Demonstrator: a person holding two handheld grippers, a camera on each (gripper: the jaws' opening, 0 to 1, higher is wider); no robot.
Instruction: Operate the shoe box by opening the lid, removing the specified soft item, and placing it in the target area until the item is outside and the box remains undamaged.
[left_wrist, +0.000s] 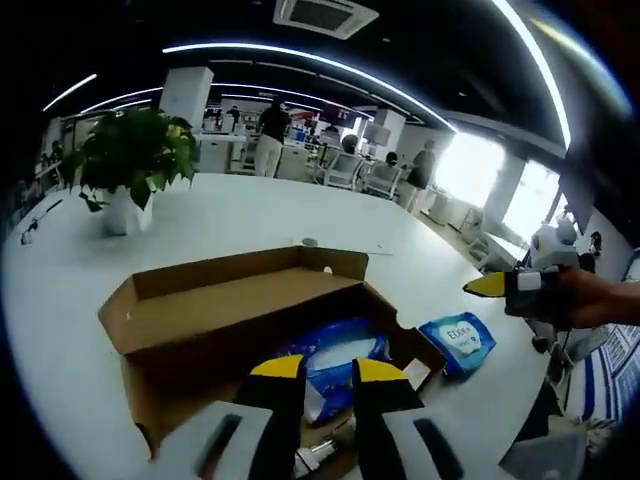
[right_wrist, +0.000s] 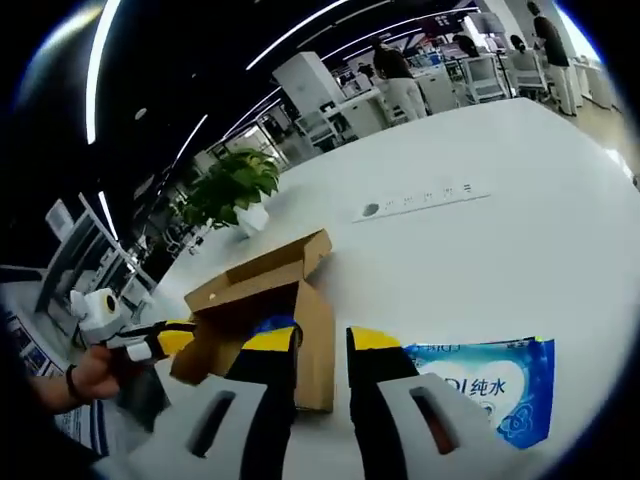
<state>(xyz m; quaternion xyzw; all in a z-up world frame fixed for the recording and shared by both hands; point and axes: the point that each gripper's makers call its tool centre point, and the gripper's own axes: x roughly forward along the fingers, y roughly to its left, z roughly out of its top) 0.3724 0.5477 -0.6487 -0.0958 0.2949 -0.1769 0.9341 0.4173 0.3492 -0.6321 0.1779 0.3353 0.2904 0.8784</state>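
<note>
Now the cardboard shoe box (left_wrist: 240, 310) sits open on the white table (left_wrist: 200, 215), a blue soft pack (left_wrist: 335, 365) lying inside it. Another blue wipes pack (right_wrist: 490, 390) lies on the table just beside the box. Both the left gripper (left_wrist: 325, 372) and right gripper (right_wrist: 320, 340) hover with jaws slightly apart, holding nothing.

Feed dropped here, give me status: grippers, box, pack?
Left gripper open over the open box, blue packs inside. Right gripper open, empty. One wipes pack out on the table. Nothing blocking.
</note>
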